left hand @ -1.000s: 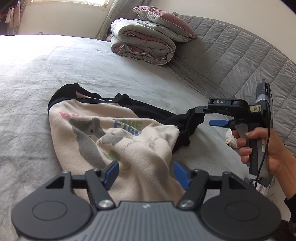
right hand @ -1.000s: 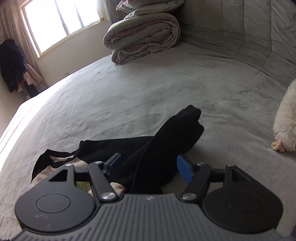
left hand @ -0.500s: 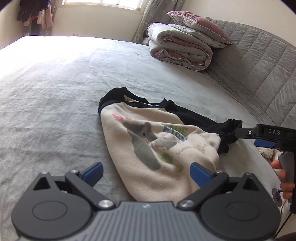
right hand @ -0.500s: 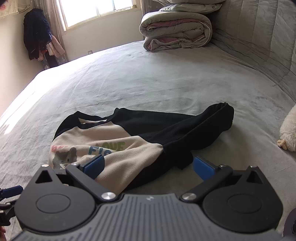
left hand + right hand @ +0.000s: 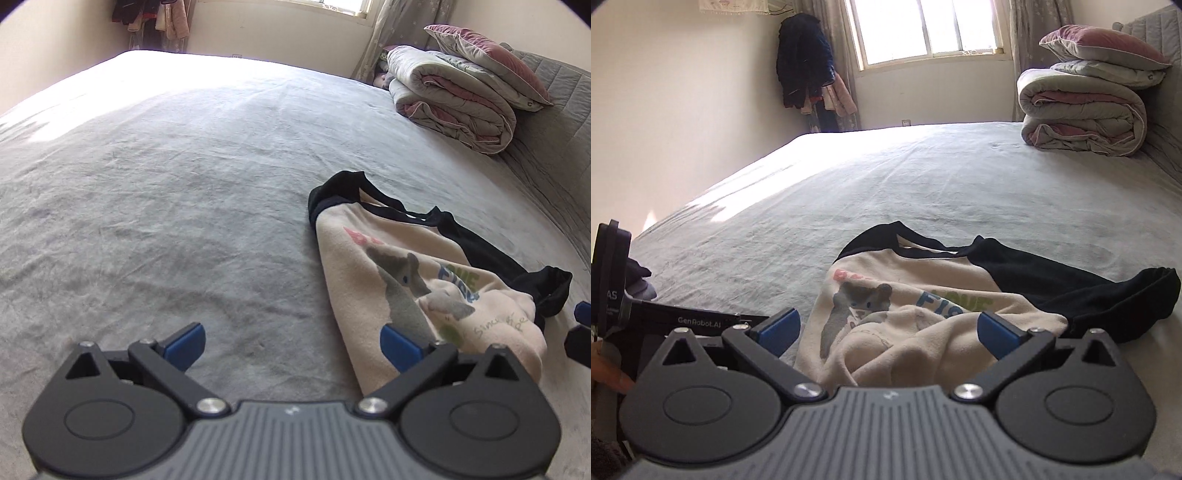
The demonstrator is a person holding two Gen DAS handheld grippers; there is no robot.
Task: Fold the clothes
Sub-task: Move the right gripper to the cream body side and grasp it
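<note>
Left wrist view: left gripper (image 5: 291, 341) jaws spread wide, nothing between them, only bare grey bed (image 5: 184, 184) cover under the gap. Its right blue pad overlaps the near hem of the sweatshirt (image 5: 424, 288) in the picture; contact cannot be told. Sweatshirt lies bunched on the bed toward the headboard (image 5: 565, 110) side: cream front with a grey animal print and some lettering, black collar at the far end, black sleeve trailing out toward the headboard. Tip of the right gripper (image 5: 580, 332) peeks in at the right edge, just beside that sleeve. Rolled duvet (image 5: 454, 107) with a pillow (image 5: 487, 59) on top sits in the bed's far corner by the headboard.

Right wrist view: right gripper (image 5: 888, 330) jaws also wide apart, gripping nothing. Crumpled cream sweatshirt (image 5: 905, 314) lies just ahead, its near fold showing between the pads, not pinched. Black sleeve (image 5: 1108, 291) stretches off to the right. Body of the left gripper (image 5: 665, 317) shows at the left edge. Duvet (image 5: 1082, 114) in the far right corner, window (image 5: 923, 29) behind, clothes (image 5: 809, 66) hanging in the room corner.
</note>
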